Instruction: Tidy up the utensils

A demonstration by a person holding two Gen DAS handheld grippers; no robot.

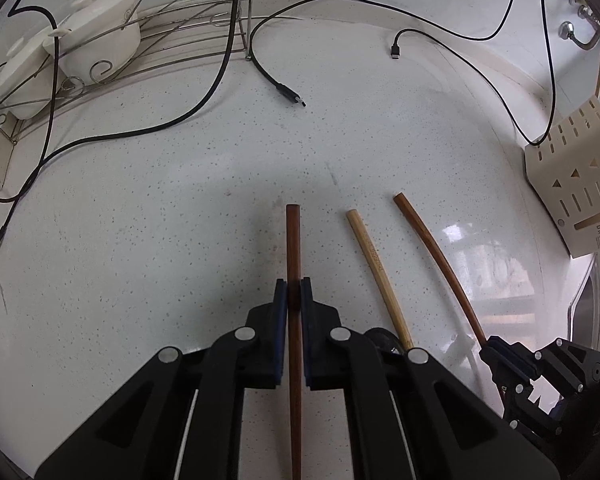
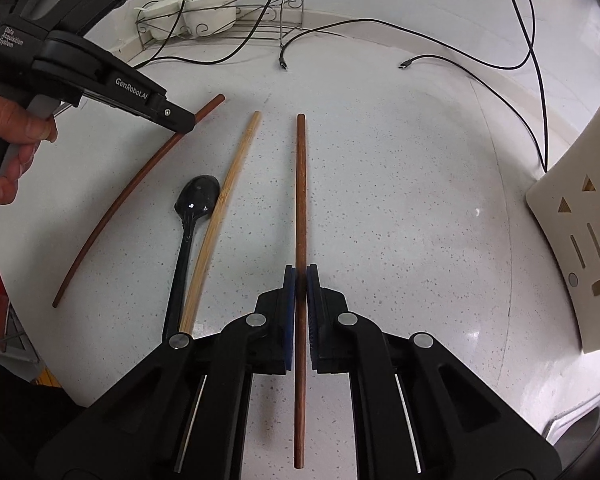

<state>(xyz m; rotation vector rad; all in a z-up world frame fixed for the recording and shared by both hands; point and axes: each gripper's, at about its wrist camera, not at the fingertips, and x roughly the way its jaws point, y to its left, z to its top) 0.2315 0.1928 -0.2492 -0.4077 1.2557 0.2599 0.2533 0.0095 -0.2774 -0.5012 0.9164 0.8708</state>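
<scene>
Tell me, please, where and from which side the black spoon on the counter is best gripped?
Grip the black spoon at mid-handle, coming straight down with the fingers across its width. It lies flat, and the handle is slim and straight where the bowl is wide. The light bamboo chopstick lies close along its right, so that finger has little room.

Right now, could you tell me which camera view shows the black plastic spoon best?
The right wrist view: the black plastic spoon lies there with bowl and handle visible beside the pale bamboo chopstick. The left wrist view doesn't show it.

Left gripper (image 1: 294, 294): low, level, fingers pressed together, pointing twelve o'clock. Right gripper (image 2: 301, 280): same pose, fingers clamped, alongside it at three o'clock. Bare hand (image 2: 10, 132) wraps the left handle.
</scene>
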